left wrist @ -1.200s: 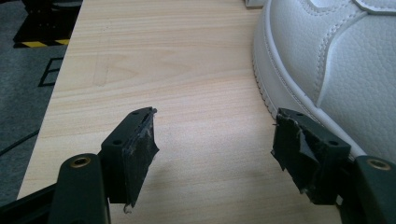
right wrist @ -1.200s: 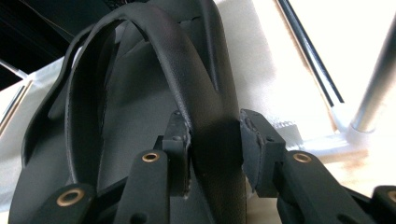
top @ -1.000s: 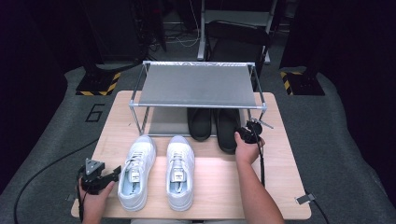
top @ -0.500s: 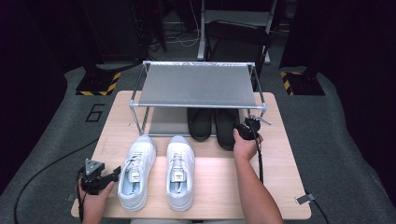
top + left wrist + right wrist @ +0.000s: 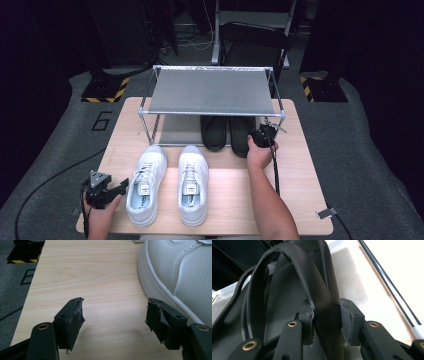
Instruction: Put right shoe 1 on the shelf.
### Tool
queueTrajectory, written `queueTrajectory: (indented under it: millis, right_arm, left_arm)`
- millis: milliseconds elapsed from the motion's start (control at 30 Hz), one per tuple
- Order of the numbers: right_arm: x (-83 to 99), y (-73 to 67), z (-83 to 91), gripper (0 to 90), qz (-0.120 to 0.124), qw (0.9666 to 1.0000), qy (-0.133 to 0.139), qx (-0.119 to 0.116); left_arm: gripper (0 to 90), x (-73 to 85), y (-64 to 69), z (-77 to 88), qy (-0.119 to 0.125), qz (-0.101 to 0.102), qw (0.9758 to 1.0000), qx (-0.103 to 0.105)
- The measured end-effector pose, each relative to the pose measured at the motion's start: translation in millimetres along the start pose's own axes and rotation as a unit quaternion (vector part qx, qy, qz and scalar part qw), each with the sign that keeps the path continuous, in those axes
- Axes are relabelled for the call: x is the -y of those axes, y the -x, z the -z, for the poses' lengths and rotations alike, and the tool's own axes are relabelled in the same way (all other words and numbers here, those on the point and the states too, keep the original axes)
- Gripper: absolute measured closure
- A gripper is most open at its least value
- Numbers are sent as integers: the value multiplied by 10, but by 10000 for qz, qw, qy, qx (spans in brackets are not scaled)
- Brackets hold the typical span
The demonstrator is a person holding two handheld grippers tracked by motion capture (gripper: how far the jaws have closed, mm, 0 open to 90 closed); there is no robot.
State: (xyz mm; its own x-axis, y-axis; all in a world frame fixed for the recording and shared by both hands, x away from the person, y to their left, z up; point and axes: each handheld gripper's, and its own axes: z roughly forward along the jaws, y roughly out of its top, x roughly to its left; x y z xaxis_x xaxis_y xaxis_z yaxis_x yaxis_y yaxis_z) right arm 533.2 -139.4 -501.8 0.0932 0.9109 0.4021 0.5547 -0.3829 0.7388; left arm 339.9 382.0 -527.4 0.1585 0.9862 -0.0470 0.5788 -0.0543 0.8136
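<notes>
Right hand-held gripper (image 5: 325, 322) clamped on black shoe (image 5: 294, 285), over pale wooden table (image 5: 300, 165).

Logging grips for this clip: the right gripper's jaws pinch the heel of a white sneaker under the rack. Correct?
Not quite: the right gripper pinches the heel rim of a black shoe under the rack, as the right gripper view shows.

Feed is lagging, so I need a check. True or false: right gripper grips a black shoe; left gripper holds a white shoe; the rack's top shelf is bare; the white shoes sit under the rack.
1. Right gripper grips a black shoe: true, its heel rim.
2. Left gripper holds a white shoe: false, open beside it.
3. Rack top shelf is bare: true.
4. White shoes sit under the rack: false, in front of it on the table.
</notes>
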Motion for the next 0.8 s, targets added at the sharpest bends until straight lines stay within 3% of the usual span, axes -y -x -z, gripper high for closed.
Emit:
queueTrajectory:
  millis: [300, 400, 467, 567, 667, 733, 800]
  right_arm:
    - [-4, 3, -17, 646, -128, 9998, 140, 39]
    - [-2, -4, -50, 643, -32, 9998, 182, 59]
    - [0, -26, -59, 642, -82, 9999, 103, 86]
    - [2, -46, -91, 634, 31, 9998, 13, 173]
    - [12, -58, -112, 623, -57, 9999, -22, 157]
    - [20, -48, -111, 616, 226, 9996, 23, 190]
    - [22, -81, -95, 586, 360, 9992, 115, 161]
  left_arm:
    - [295, 1, 5, -1, 6, -14, 10000, 5]
    - [295, 1, 20, -6, 26, -50, 10000, 4]
    - [295, 3, 24, -13, 61, -50, 10000, 2]
    - [295, 4, 15, -7, 54, -32, 10000, 10]
    - [295, 9, 5, -1, 65, -60, 10000, -4]
    - [295, 3, -4, 12, -16, -91, 10000, 22]
    - [295, 6, 0, 4, 22, -51, 10000, 18]
